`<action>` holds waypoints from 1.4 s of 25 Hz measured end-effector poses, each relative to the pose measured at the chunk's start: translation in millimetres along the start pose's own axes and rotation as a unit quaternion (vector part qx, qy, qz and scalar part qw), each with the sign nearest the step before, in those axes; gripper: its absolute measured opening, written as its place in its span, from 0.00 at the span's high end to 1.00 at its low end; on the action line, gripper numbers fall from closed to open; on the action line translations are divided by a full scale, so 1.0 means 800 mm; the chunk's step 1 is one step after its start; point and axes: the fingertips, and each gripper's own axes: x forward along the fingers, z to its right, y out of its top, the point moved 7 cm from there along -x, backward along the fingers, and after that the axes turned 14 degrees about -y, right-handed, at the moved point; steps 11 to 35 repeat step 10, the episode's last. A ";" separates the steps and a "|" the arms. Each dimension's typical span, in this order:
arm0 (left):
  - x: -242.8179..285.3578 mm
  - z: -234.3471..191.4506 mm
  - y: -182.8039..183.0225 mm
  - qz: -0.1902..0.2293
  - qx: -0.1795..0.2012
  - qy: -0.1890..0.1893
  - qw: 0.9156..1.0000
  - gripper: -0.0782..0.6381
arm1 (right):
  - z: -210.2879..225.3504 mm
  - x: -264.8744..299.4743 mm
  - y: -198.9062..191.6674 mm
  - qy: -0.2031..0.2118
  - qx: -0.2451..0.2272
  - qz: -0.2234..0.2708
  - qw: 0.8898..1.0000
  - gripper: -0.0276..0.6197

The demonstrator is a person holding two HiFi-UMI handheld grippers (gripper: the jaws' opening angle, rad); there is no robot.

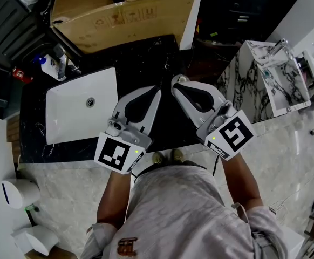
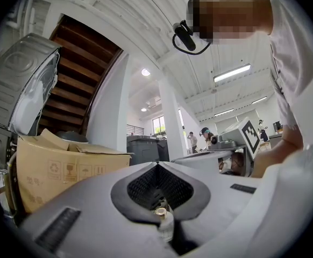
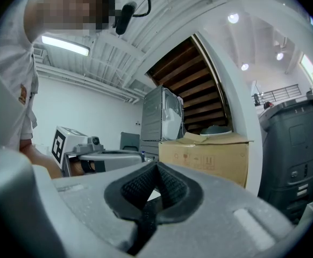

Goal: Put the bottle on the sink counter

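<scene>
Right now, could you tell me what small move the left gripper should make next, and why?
Probably lower the left gripper toward the black counter beside the basin: its jaws grip the small bottle, which isn't yet set down.

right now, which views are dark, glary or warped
Head view: dim, black counter swallows detail, white sink reads bright. Left gripper view: fisheye bend, strip light glares, small bottle in the jaws soft. Right gripper view: same bend, dark corners, ceiling lamps blown out.
</scene>
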 end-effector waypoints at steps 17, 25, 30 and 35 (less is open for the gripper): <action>0.000 -0.001 -0.002 -0.003 -0.004 0.002 1.000 0.89 | 0.001 0.000 -0.004 0.001 -0.002 -0.010 1.000 0.96; 0.000 -0.001 -0.002 -0.003 -0.004 0.002 1.000 0.89 | 0.001 0.000 -0.004 0.001 -0.002 -0.010 1.000 0.96; 0.000 -0.001 -0.002 -0.003 -0.004 0.002 1.000 0.89 | 0.001 0.000 -0.004 0.001 -0.002 -0.010 1.000 0.96; 0.000 -0.001 -0.002 -0.003 -0.004 0.002 1.000 0.89 | 0.001 0.000 -0.004 0.001 -0.002 -0.010 1.000 0.96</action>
